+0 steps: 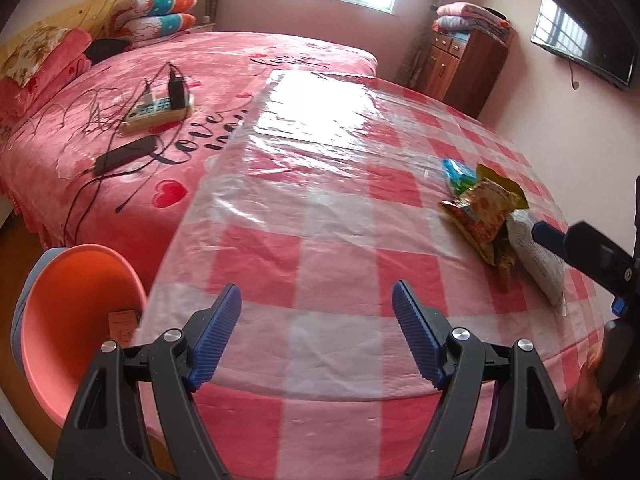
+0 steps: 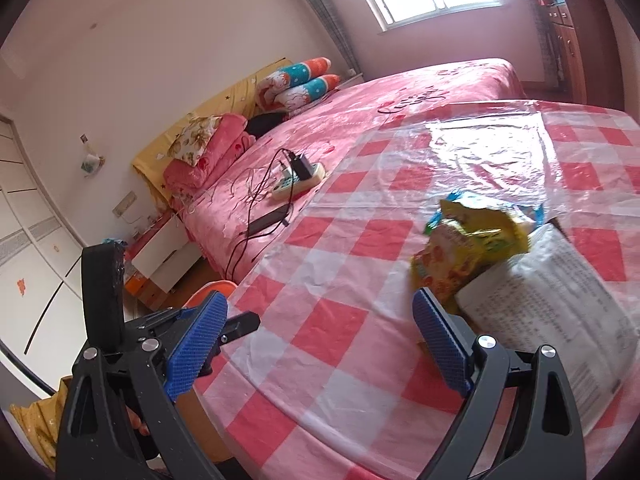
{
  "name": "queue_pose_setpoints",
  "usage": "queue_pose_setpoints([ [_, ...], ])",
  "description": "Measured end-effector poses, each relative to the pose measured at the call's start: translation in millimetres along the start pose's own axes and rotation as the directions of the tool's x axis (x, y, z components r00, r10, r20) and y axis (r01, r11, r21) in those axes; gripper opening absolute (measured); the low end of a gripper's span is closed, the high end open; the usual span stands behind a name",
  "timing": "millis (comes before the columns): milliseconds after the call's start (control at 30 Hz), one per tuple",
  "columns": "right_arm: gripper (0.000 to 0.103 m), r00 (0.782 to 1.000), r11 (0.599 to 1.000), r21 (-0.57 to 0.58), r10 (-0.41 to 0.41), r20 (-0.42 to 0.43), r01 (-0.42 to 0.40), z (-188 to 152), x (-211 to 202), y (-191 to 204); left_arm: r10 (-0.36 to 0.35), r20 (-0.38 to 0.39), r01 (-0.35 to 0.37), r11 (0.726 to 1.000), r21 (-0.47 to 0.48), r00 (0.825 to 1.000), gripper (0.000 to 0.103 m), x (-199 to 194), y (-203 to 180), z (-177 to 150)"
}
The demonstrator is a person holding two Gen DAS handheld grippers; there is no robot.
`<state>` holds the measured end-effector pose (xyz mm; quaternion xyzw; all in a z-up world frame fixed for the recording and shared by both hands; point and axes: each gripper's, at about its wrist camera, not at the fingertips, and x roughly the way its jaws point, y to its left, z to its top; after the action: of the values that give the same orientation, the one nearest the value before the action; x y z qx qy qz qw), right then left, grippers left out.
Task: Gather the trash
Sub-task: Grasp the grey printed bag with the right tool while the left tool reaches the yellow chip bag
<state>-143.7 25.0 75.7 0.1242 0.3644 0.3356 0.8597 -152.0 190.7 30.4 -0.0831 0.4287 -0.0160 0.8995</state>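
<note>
A pile of trash lies on the checked table: a yellow-orange snack wrapper (image 1: 482, 210) (image 2: 464, 248), a blue-green wrapper (image 1: 458, 172) behind it, and a white printed bag (image 1: 538, 260) (image 2: 560, 304) at the near side. My left gripper (image 1: 316, 308) is open and empty over the table's near edge, left of the pile. My right gripper (image 2: 320, 320) is open and empty, its right finger (image 2: 440, 344) close beside the wrappers. It shows in the left wrist view (image 1: 560, 240) next to the white bag. An orange bin (image 1: 76, 320) stands below the table's left edge.
The table (image 1: 320, 216) has a pink-and-white checked cloth under clear plastic. A pink bed (image 1: 120, 120) lies beyond it with a power strip (image 1: 158, 112), cables and a black device. A wooden cabinet (image 1: 464, 64) and a wall TV (image 1: 584, 36) are at the right.
</note>
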Motion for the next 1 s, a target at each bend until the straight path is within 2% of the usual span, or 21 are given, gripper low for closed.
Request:
queue_pose_setpoints([
  [167,0.093,0.999,1.000,0.007,-0.026,0.020,0.025,6.7,-12.7,-13.9,-0.017,-0.023,0.018,0.999,0.033,1.000,0.078,8.3,-20.8,-0.4],
  [400,0.093,0.988,0.989,0.055,-0.140,0.063,0.137,18.0,-43.0,-59.8,-0.061,-0.066,0.067,0.994,0.086,0.996,0.078,19.4,-52.4,-5.9],
  [500,0.093,0.985,0.982,0.101,-0.167,0.050,0.161,18.2,-48.8,-85.3,-0.074,-0.082,0.083,0.990,0.110,0.994,0.078,22.9,-64.1,-7.7],
  [600,0.093,0.987,0.978,0.140,-0.159,0.024,0.154,17.3,-48.8,-105.0,-0.081,-0.092,0.092,0.987,0.129,0.992,0.078,25.9,-74.6,-7.4],
  [767,0.093,0.987,0.977,0.136,-0.158,-0.038,0.162,14.2,-41.5,-121.7,-0.083,-0.101,0.096,0.987,0.133,0.991,0.078,28.4,-83.3,-6.1],
  [933,0.093,0.988,0.983,0.125,-0.122,-0.091,0.133,9.3,-36.2,-129.4,-0.101,-0.108,0.118,0.980,0.163,0.989,0.078,28.8,-95.8,-6.8],
  [1000,0.093,0.983,0.983,0.084,-0.153,-0.102,0.162,7.3,-34.9,-125.7,-0.110,-0.116,0.129,0.975,0.179,0.987,0.078,30.3,-102.2,-7.9],
])
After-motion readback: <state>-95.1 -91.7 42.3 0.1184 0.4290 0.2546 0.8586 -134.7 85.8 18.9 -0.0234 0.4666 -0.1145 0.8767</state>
